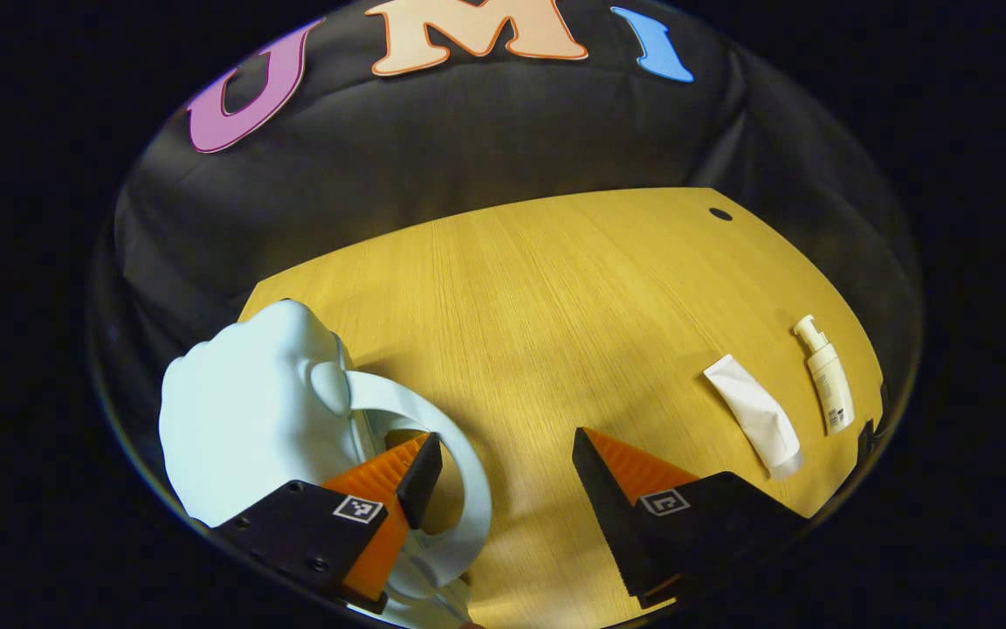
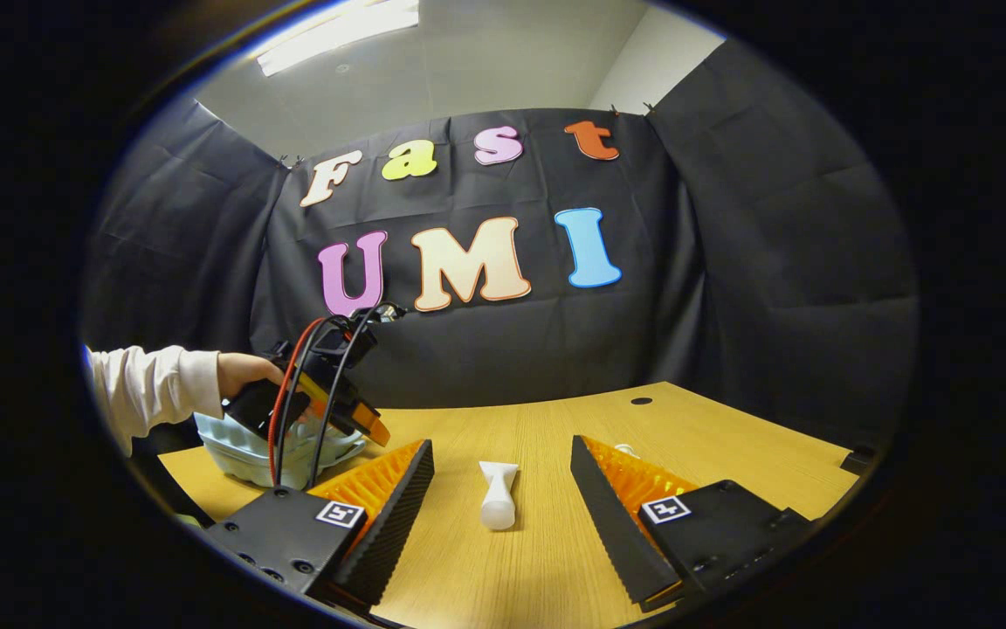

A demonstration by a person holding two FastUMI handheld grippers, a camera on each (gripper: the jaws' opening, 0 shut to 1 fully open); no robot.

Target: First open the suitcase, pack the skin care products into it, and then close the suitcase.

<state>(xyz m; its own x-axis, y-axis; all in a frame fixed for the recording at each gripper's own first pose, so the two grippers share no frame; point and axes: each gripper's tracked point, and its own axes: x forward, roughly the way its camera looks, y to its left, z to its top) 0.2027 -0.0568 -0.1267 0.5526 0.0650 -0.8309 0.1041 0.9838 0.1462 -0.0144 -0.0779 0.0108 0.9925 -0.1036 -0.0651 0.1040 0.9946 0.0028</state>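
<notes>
A pale blue suitcase (image 1: 241, 419) lies closed at the table's left end, its curved handle (image 1: 468, 472) towards me. My left gripper (image 1: 505, 437) is open, one finger (image 1: 420, 463) sitting in the handle's loop and the other over bare wood. A white tube (image 1: 752, 415) and a pump bottle (image 1: 826, 376) lie side by side to the right. In the right gripper view, my right gripper (image 2: 500, 443) hangs open just above the table, with the white tube (image 2: 499, 494) lying ahead between its fingers. A hand holds the left gripper (image 2: 363, 424) over the suitcase (image 2: 241, 454).
The wooden table (image 1: 555, 297) has a small cable hole (image 1: 720, 214) near its far right corner. Black cloth walls close in the back and both sides. A white sleeve (image 2: 154, 384) reaches in from the left in the right gripper view.
</notes>
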